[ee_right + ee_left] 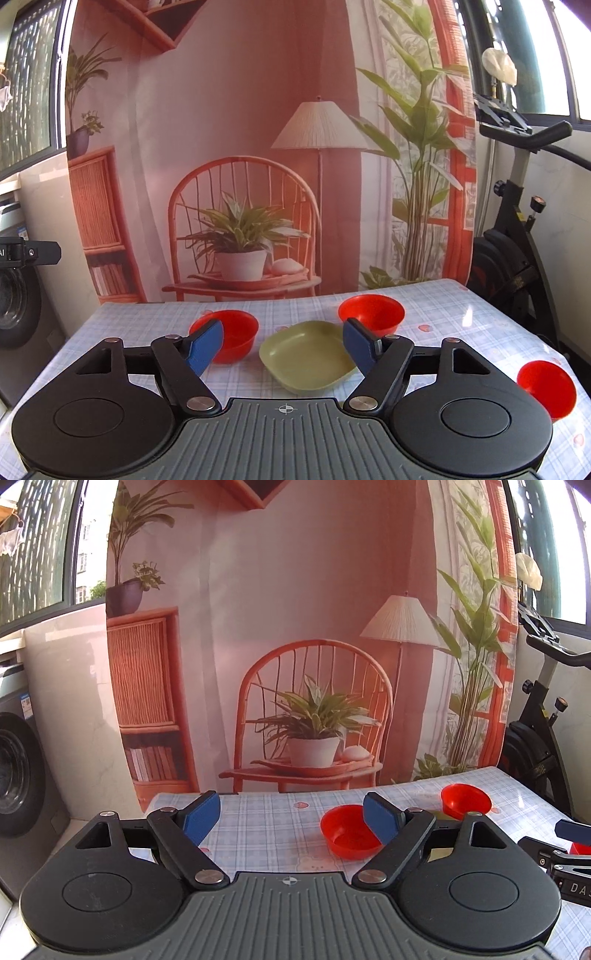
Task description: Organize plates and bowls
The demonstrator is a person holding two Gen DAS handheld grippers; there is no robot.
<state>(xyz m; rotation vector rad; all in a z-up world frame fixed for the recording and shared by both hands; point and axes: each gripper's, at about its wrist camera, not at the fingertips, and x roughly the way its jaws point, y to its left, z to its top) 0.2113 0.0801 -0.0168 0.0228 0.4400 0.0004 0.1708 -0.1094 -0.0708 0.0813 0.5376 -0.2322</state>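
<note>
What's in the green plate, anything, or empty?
Empty. The green plate sits upright on the table, its bare inner surface showing; the right tool is open above it.

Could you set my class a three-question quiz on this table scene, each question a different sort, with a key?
1. True or false: the green plate lies between the open fingers of the right gripper in its own camera's view.
2. How many red bowls show in the right wrist view?
A. one
B. two
C. three
3. Fill in: the left gripper is open and holds ____.

Key
1. True; the plate rests on the checked tablecloth, ungripped.
2. C: the left bowl, the far bowl, and the bowl at the right edge.
3. Nothing; a red bowl sits by its right finger.
</note>
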